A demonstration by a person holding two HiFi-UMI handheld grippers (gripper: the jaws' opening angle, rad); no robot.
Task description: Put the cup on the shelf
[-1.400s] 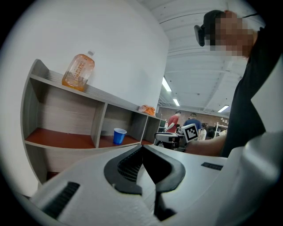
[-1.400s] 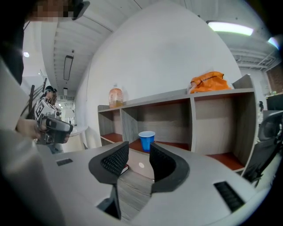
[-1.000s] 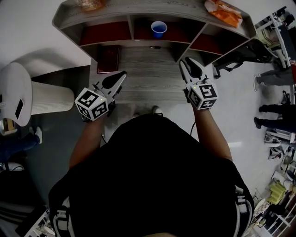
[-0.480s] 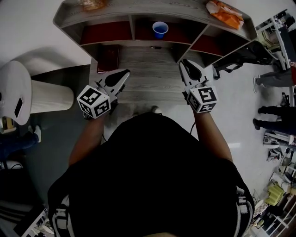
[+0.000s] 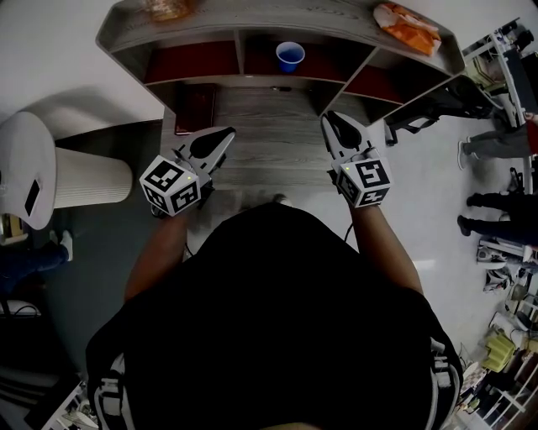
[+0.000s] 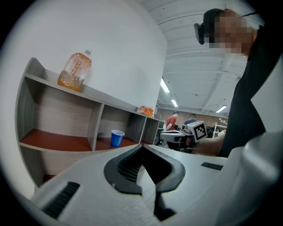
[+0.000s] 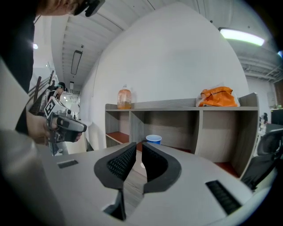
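Note:
A blue cup (image 5: 290, 55) stands upright in the middle compartment of the grey wooden shelf (image 5: 361, 21); it also shows in the left gripper view (image 6: 116, 137) and the right gripper view (image 7: 153, 139). Both grippers hover over the desk top (image 5: 273, 134) in front of the shelf, well short of the cup. My left gripper (image 5: 222, 139) is shut and holds nothing. My right gripper (image 5: 330, 120) has just been closing and is shut, with nothing between its pads. Each gripper points toward the shelf, roughly level.
An orange bag (image 5: 408, 23) and a bottle of orange liquid (image 6: 75, 70) sit on the shelf's top board. A dark red book (image 5: 195, 107) lies at the desk's left. A white stool (image 5: 50, 172) stands to the left. People (image 5: 496, 143) stand at the right.
The right gripper's jaws have closed and it has shifted slightly left. The cup and the left gripper have stayed where they were.

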